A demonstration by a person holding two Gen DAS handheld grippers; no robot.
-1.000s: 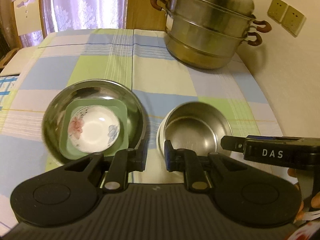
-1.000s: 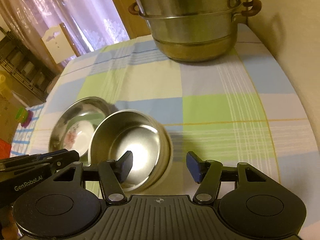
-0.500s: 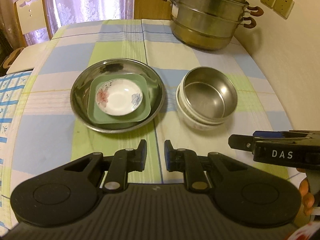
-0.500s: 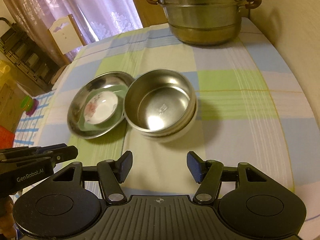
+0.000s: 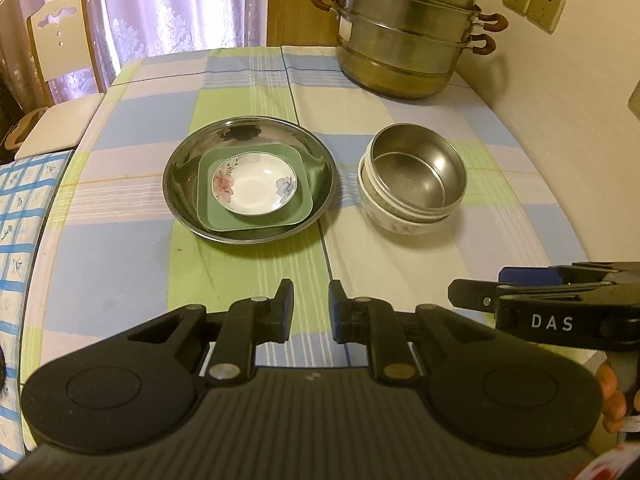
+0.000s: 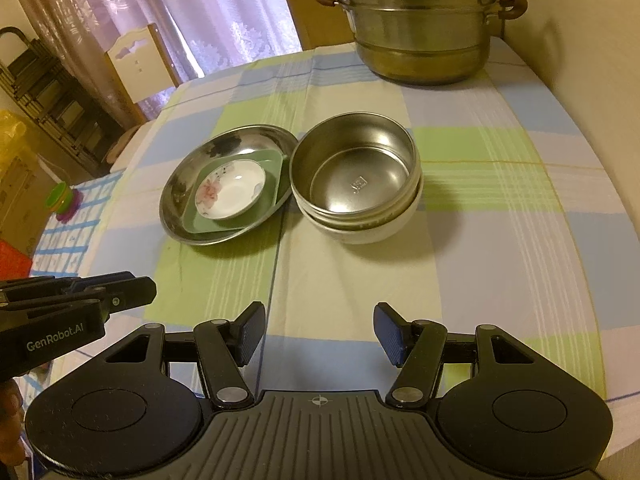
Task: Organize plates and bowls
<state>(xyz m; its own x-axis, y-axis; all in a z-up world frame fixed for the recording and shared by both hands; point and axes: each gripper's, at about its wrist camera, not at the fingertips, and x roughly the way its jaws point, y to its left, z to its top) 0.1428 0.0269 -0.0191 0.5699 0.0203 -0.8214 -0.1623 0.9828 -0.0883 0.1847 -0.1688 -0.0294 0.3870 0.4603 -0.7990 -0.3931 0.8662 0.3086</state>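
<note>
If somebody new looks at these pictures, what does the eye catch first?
Two neat stacks at the table's middle: a floral dish on a green plate in a steel pan, and beside it a steel bowl nested in a white bowl. Behind, by the wall, stands a big steamer pot.

Near strip of the counter point(image 5: 400, 264), between the grippers and the dishes: bare cloth, open to passage. Mid-counter obstacles: steel plate point(image 5: 316, 152) carrying a green square plate point(image 5: 304, 204) and a flowered saucer point(image 5: 256, 188), and beside it a steel bowl point(image 5: 420, 176) nested in a white bowl point(image 5: 384, 220). From the left wrist view a narrow gap of cloth separates the two stacks. Behind them a broad band of counter lies bare up to the tiered steamer pot point(image 5: 404, 48) at the far right corner. Wall point(image 5: 580, 112) bounds the right side; a chair point(image 5: 60, 60) stands off the far left edge.
</note>
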